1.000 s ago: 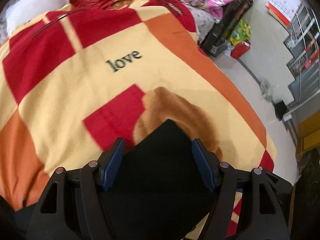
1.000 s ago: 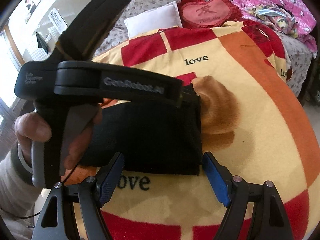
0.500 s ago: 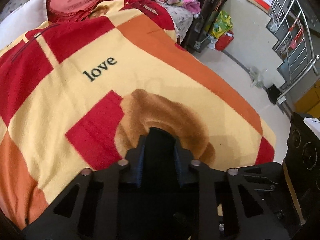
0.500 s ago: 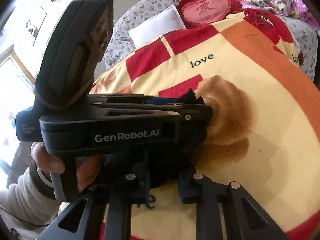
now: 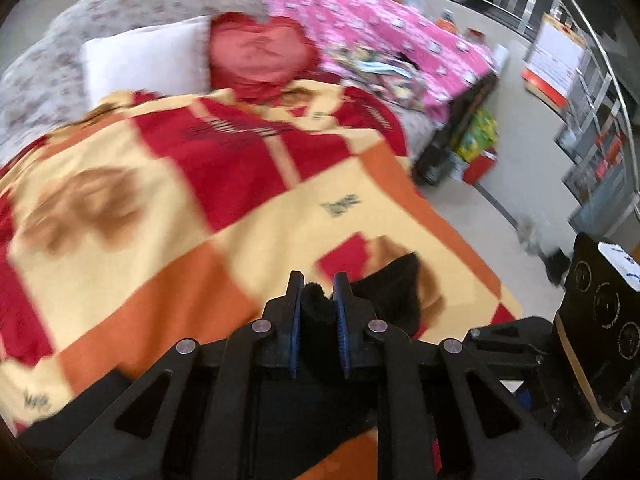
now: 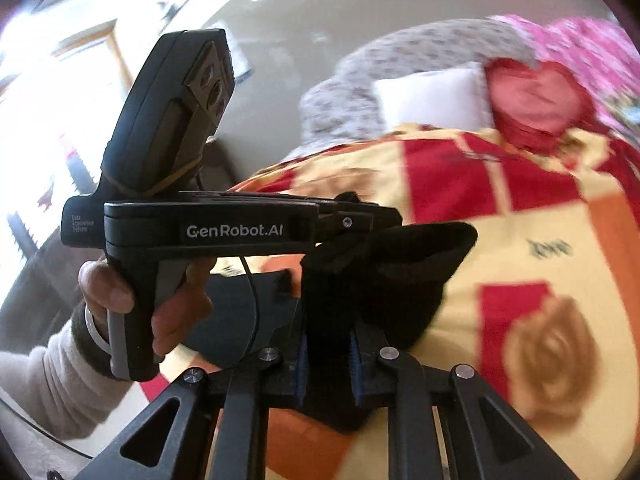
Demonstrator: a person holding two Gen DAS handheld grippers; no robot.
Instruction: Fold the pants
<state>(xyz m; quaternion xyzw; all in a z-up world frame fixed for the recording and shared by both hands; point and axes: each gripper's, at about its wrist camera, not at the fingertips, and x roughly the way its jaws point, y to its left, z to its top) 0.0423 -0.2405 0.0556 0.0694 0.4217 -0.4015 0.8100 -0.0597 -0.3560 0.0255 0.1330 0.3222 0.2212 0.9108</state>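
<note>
Black pants (image 5: 316, 308) pinched between closed jaws of left gripper (image 5: 319, 300) and right gripper (image 6: 326, 344), above patchwork blanket (image 5: 160, 216).

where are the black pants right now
The black pants are pinched in both the left gripper and right gripper, lifted over the near end of the patchwork blanket, low centre in both wrist views.
</note>
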